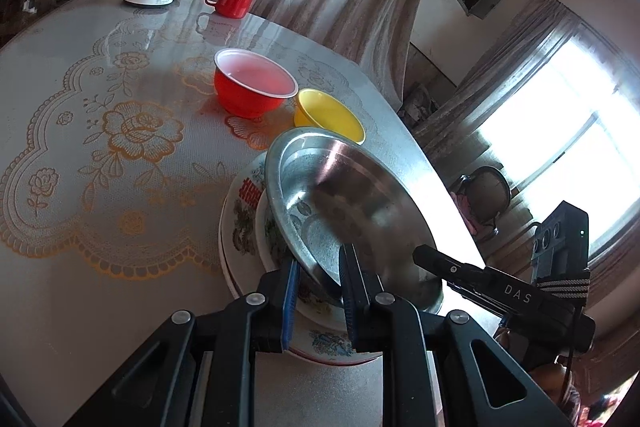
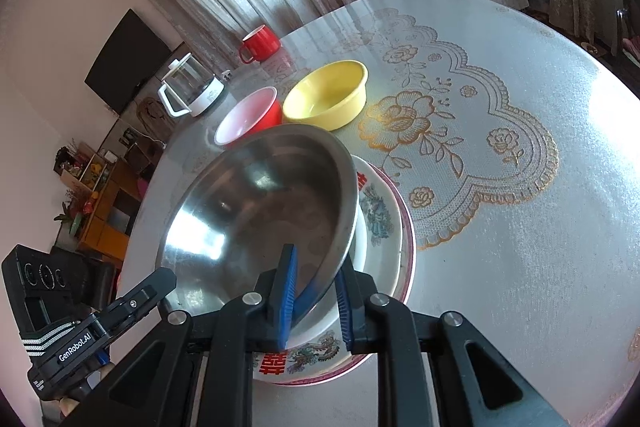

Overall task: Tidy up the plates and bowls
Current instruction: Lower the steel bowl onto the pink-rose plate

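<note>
Both grippers, left gripper [image 1: 316, 291] and right gripper [image 2: 312, 297], are clamped on opposite rims of the steel basin [image 1: 352, 203], tilted just above the stacked patterned plates [image 2: 384, 227]. If one side drops first, I'd expect it to slip and clatter onto them.

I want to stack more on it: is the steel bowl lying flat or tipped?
Tipped. The round stainless steel bowl is held by its rim above the patterned ceramic plates, one side higher.

Steel plate [image 1: 352, 195] tilted over stacked patterned plates [image 1: 244, 227]; red bowl [image 1: 252, 87], yellow bowl [image 1: 328, 115] beyond.
</note>
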Motion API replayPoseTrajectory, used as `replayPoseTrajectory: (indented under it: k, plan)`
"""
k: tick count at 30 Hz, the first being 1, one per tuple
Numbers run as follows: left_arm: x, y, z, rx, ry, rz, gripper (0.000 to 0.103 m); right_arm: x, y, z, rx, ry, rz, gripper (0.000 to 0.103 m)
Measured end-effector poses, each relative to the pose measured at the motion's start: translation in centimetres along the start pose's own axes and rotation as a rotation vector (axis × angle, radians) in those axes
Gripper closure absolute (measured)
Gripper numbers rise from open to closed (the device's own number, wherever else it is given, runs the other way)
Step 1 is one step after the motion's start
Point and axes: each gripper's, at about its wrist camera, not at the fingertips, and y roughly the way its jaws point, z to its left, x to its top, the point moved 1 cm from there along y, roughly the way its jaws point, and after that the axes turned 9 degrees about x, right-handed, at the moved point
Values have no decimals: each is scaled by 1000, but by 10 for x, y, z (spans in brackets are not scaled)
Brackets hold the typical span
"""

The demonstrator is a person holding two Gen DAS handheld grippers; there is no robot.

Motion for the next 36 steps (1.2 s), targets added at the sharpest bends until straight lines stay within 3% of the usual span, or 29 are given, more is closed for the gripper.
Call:
replayPoseTrajectory:
  k: [8, 20, 36]
  plan:
    - [-7, 5, 5, 9, -3, 23, 83, -7, 3, -3, -20, -3, 20, 85]
    - [-8, 0, 7, 15, -3, 43, 80, -8, 1, -5, 28, 18, 33, 79]
    - [-7, -22, 15, 134, 36, -13, 78, 4, -17, -6, 16, -10, -36, 78]
